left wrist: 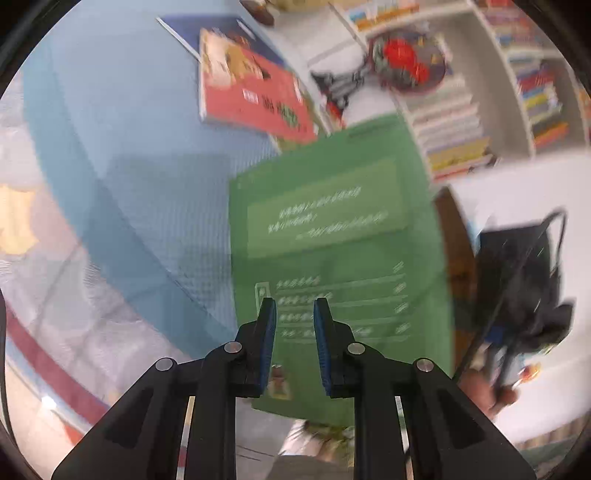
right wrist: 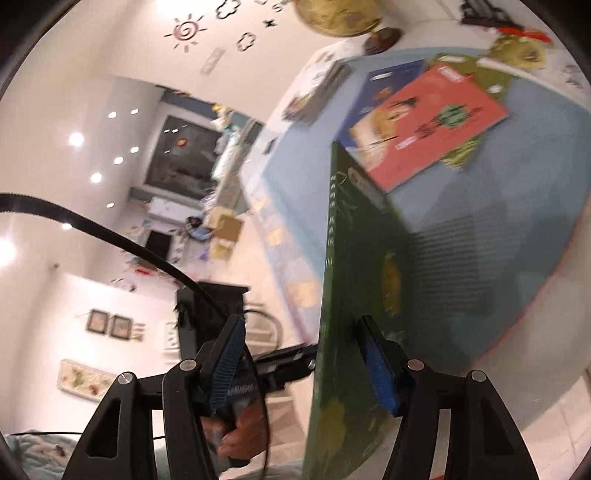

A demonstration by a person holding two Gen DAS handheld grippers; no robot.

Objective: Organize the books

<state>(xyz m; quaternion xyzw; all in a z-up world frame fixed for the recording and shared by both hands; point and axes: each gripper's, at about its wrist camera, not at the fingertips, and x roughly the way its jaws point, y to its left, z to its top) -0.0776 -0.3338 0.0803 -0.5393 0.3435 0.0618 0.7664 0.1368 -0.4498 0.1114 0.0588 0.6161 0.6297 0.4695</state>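
Note:
A green book [left wrist: 332, 221] stands nearly upright above the blue mat [left wrist: 129, 147]. In the left wrist view its printed back cover faces me. My left gripper [left wrist: 294, 306] points at that cover, jaws a narrow gap apart with nothing between them. In the right wrist view the same green book [right wrist: 354, 277] shows edge-on between the jaws of my right gripper [right wrist: 300, 321]. The right pad [right wrist: 376, 369] lies against its cover and the left pad [right wrist: 229, 362] stands well clear. The left gripper [right wrist: 288, 363] reaches the book's other face from the left.
A red book [right wrist: 436, 125] lies on a dark blue book [right wrist: 388, 85] and an olive one [right wrist: 480, 81] at the mat's far side. White shelves of books [left wrist: 461, 122] stand behind. A globe [right wrist: 340, 18] stands at the table's back. A hand [right wrist: 240, 439] is below.

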